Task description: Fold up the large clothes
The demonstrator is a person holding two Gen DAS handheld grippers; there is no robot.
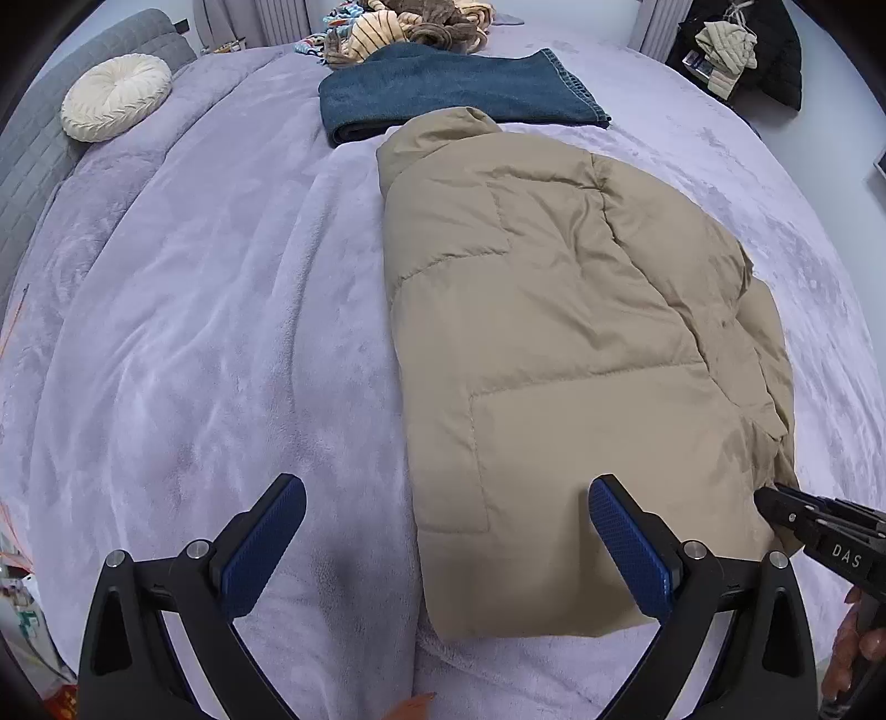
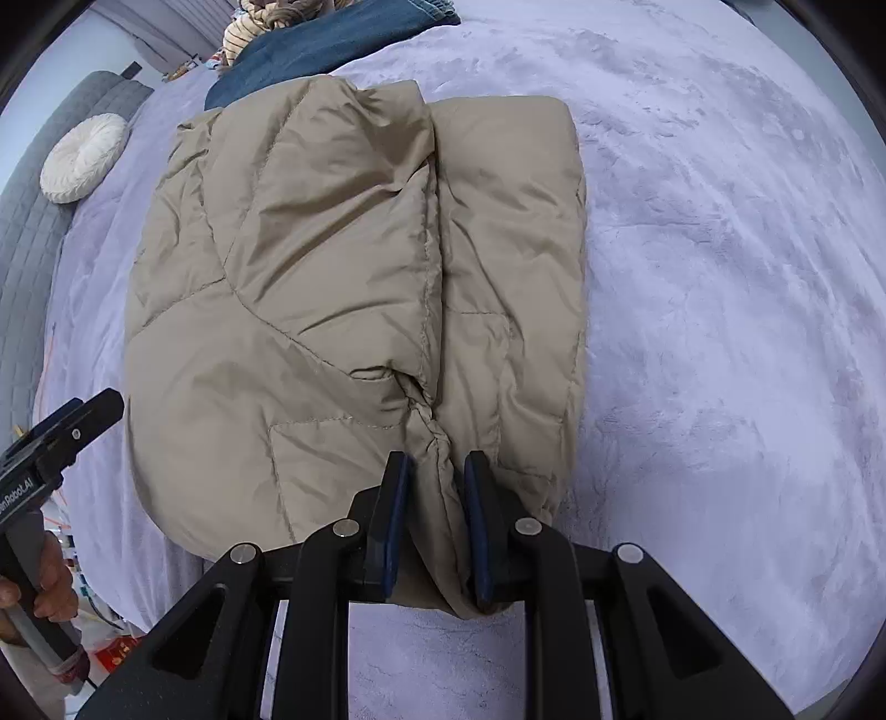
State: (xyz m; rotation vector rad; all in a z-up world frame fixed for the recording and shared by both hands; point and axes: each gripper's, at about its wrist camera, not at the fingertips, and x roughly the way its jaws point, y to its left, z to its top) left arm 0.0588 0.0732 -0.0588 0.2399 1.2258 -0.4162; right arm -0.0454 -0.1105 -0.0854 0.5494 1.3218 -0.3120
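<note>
1. A tan puffer jacket (image 1: 559,360) lies folded lengthwise on a bed covered by a lilac fleece blanket (image 1: 194,332), its collar toward twelve o'clock and its hem toward six in the left wrist view.

2. The left gripper (image 1: 447,548) hangs above the bed with its jaws spread wide and nothing between them; the blue pad at seven o'clock stands over bare blanket, the pad at five o'clock over the jacket's hem corner.

3. The right gripper (image 2: 437,520) is clamped narrowly on a bunched ridge of the jacket's hem, the fabric pinched between both blue pads at six o'clock of the right wrist view.

4. In that view the jacket (image 2: 354,277) fills the centre, a folded-over panel forming a seam that runs from twelve o'clock down into the grip.

5. A folded dark blue towel-like cloth (image 1: 459,94) lies just beyond the collar at twelve o'clock, touching it.

6. A heap of mixed clothes (image 1: 404,25) sits behind that cloth at the far edge.

7. A round cream cushion (image 1: 116,102) rests at ten o'clock against a grey quilted headboard (image 1: 33,149).

8. A hand (image 2: 50,581) grips the left tool's handle at eight o'clock in the right wrist view.
</note>
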